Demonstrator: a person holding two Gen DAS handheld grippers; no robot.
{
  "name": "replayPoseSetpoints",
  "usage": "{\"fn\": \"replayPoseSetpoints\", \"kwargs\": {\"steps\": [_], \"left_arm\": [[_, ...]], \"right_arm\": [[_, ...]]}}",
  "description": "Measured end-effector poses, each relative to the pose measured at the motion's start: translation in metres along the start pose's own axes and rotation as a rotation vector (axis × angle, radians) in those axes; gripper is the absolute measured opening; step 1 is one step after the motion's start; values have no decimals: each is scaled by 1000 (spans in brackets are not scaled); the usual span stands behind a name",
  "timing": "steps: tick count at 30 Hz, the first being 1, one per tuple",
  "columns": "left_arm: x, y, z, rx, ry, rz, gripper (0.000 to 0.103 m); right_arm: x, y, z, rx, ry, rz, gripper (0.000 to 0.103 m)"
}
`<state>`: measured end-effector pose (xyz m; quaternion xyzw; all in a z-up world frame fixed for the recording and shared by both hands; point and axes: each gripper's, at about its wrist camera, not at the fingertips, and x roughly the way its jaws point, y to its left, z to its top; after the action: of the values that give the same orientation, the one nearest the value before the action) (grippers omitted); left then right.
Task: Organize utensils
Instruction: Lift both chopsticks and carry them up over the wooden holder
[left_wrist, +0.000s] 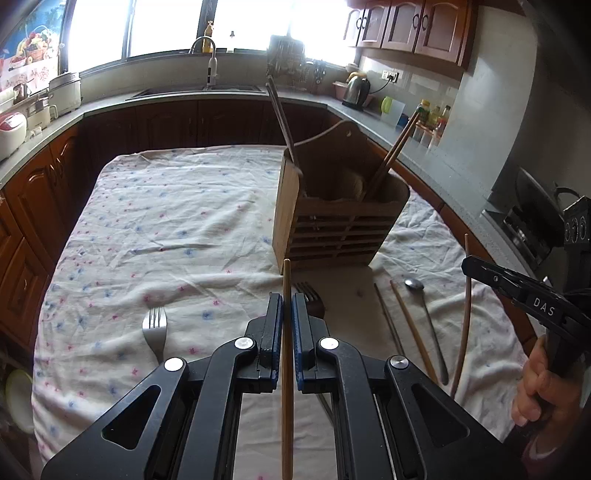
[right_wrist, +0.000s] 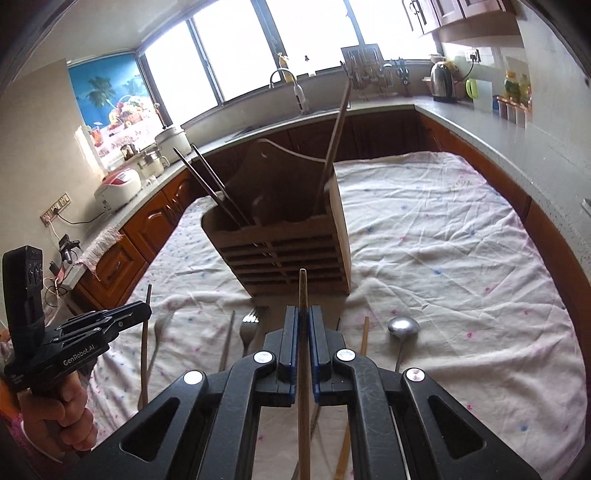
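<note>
A wooden utensil holder (left_wrist: 338, 221) (right_wrist: 284, 240) stands on the cloth-covered table with several chopsticks leaning in it. My left gripper (left_wrist: 287, 301) is shut on a wooden chopstick (left_wrist: 287, 369), held upright above the cloth in front of the holder. My right gripper (right_wrist: 303, 314) is shut on another wooden chopstick (right_wrist: 303, 369), also in front of the holder; it shows in the left wrist view (left_wrist: 466, 264) with its chopstick (left_wrist: 463, 325). Loose on the cloth lie a fork (left_wrist: 155, 328), a second fork (right_wrist: 250, 328), a spoon (left_wrist: 424, 317) (right_wrist: 402, 328) and more chopsticks (left_wrist: 412, 328).
The table wears a white floral cloth (left_wrist: 177, 221) (right_wrist: 443, 236). Kitchen counters wrap around it, with a sink and tap (left_wrist: 210, 66), a kettle (left_wrist: 356, 90), a rice cooker (right_wrist: 118, 188) and bottles (left_wrist: 434, 118). A stove (left_wrist: 524, 229) sits at the right.
</note>
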<state>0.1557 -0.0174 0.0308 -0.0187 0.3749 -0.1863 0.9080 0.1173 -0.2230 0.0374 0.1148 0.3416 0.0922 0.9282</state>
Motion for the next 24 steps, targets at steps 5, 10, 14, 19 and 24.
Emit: {"fn": "replayPoseSetpoints", "kwargs": {"steps": [5,10,14,19,24], "left_arm": [[-30,0,-1,-8,-47,-10,4],[-56,1,-1,-18,-94,-16,5],[-69,3,-1,-29,-126,-18,5],[-82,4,2,-42,-164,-31,5],[-90,3,7,-43,-193,-39,5]], "right_arm": [[-27,4,1,0,-48,15,5],[-48,9,4,-10,-96,19,5],[-59,11,6,-15,-121,24,5],[-70,14,9,-22,-149,27,5],[-79,15,11,-22,-171,25,5]]}}
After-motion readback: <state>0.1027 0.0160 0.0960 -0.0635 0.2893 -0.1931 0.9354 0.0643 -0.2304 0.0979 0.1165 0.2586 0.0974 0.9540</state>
